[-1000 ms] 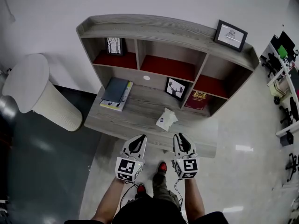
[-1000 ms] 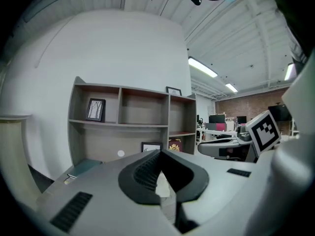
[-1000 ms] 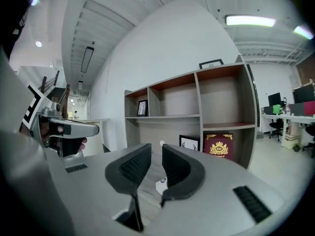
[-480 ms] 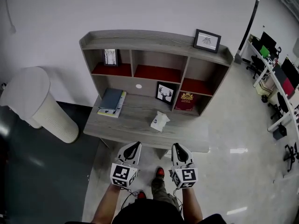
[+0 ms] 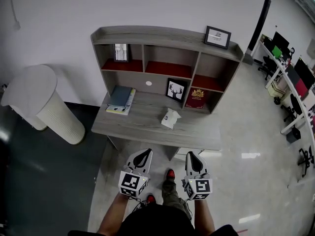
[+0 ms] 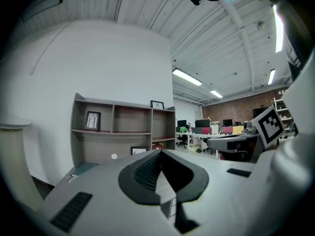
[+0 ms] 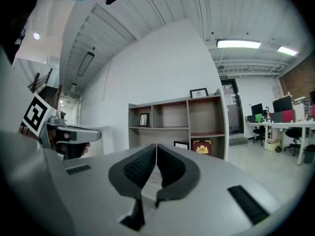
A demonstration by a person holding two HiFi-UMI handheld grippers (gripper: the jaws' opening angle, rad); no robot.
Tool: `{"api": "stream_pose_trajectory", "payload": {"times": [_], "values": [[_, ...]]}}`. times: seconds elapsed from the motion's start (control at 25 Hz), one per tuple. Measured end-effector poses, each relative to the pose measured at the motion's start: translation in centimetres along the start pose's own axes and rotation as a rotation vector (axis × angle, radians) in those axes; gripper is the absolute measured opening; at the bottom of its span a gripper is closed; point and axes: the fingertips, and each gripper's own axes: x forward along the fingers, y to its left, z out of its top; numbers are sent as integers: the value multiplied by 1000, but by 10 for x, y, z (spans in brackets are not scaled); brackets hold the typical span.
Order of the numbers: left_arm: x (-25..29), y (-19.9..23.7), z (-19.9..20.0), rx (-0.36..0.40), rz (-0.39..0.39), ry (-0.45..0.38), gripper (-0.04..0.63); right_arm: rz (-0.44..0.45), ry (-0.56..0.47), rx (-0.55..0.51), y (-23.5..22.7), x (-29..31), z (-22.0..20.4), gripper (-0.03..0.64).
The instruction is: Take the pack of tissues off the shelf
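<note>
Shelf unit (image 5: pixel 167 33) upper centre | desktop (image 5: pixel 138 124) below it | left gripper (image 5: pixel 145 154), right gripper (image 5: pixel 191 156) lower centre, both empty, jaws together, right's just closed | pack of tissues (image 5: pixel 170 118) on desktop mid-frame, above and between them, well apart, right judged marginally nearer

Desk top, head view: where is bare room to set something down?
Free: the front strip of the desk, the patch between the books and the tissue pack, and the right front corner. Crowded: the back right, by the deer picture and red book.
</note>
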Motion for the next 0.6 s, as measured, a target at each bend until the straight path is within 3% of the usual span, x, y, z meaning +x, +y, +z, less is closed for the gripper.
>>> {"api": "stream_pose_trajectory", "payload": {"times": [0.6], "values": [[-18, 9, 4, 3, 5, -11, 8, 1, -6, -49, 19, -7, 5, 34]]}}
